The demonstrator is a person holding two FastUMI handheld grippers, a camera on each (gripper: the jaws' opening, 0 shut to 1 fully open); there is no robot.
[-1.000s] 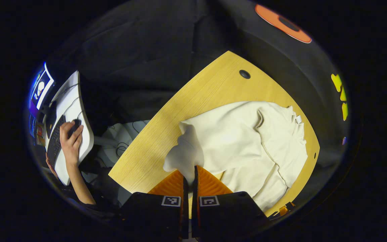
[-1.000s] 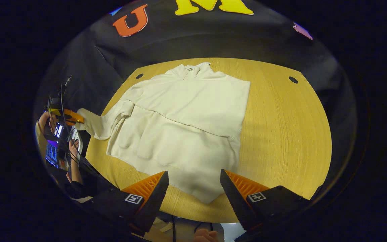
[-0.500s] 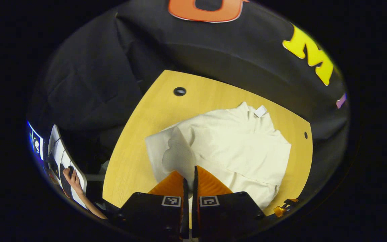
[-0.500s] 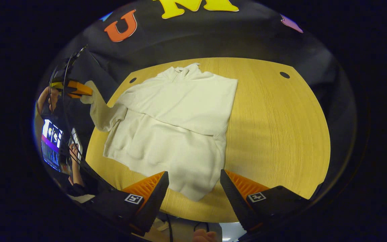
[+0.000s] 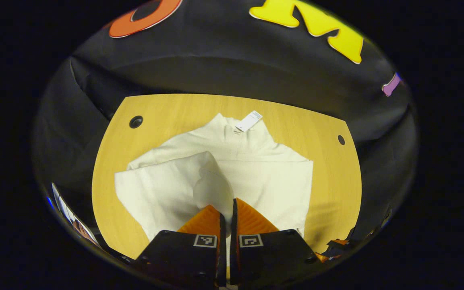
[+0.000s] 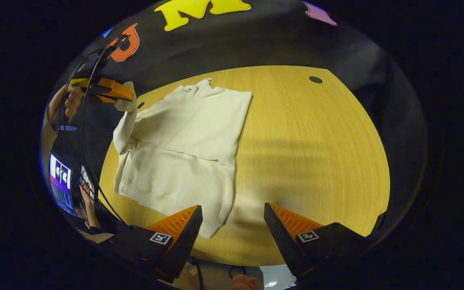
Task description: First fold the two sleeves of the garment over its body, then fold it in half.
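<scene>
A cream sweatshirt (image 5: 256,169) lies flat on the round wooden table (image 5: 324,133), collar and white tag (image 5: 249,121) toward the far edge. One sleeve is folded across its chest (image 6: 199,129). My left gripper (image 5: 226,213) is shut on the cuff of the other sleeve (image 5: 212,189), lifted above the garment's body. In the right gripper view that same gripper (image 6: 111,89) holds the cuff high at the garment's left side, with a hand behind it. My right gripper (image 6: 232,225) is open above the table's near edge, by the hem (image 6: 212,225), with nothing between its fingers.
Two dark round holes (image 5: 135,121) (image 5: 341,139) sit in the tabletop near the far corners. A desk with screens (image 6: 61,177) and a person's arm (image 6: 89,201) lies off the table's left. Bare wood (image 6: 316,161) spreads right of the garment.
My left gripper has carried the sleeve cuff upward and inward over the garment's body, and has swung to face the far wall. My right gripper has drifted to the right, still open.
</scene>
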